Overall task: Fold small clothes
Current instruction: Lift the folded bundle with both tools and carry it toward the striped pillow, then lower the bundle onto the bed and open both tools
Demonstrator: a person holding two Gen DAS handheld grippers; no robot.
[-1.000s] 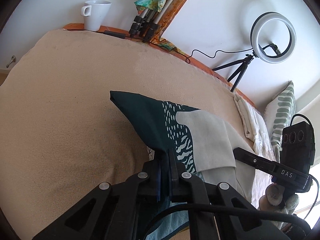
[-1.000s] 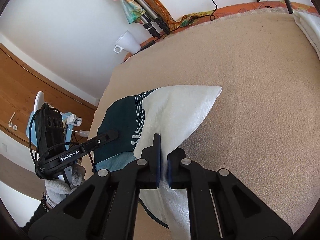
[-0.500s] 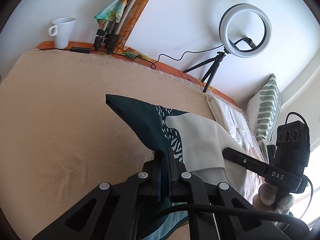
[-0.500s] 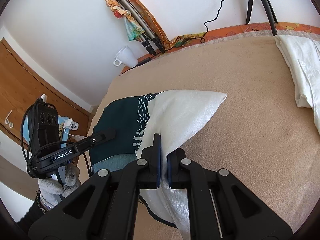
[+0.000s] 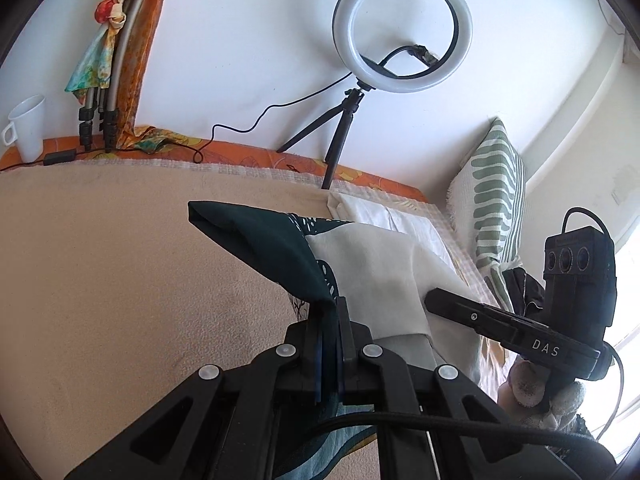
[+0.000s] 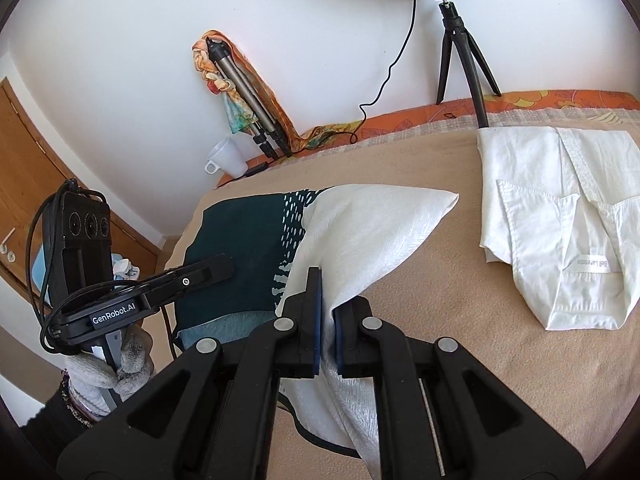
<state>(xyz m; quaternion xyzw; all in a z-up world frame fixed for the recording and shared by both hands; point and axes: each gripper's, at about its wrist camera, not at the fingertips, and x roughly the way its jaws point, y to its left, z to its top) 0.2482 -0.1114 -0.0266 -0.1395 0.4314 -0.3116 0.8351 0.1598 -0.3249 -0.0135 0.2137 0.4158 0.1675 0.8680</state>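
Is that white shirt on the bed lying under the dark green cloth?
No, the white shirt lies apart on the beige blanket, beside the dark green and white cloth.

Right gripper (image 5: 448, 304) reads "DAS" (left gripper (image 6: 208, 270): "GenRobot.AI").

Two grippers: the left gripper (image 5: 329, 320) and the right gripper (image 6: 327, 300). One teal-and-white garment (image 6: 360, 232). One folded white shirt (image 6: 560, 216) by the bed's far right edge. One white mug (image 6: 226, 156), one ring light (image 5: 402, 26), one folded tripod (image 6: 248, 96), one striped cushion (image 5: 494, 196)
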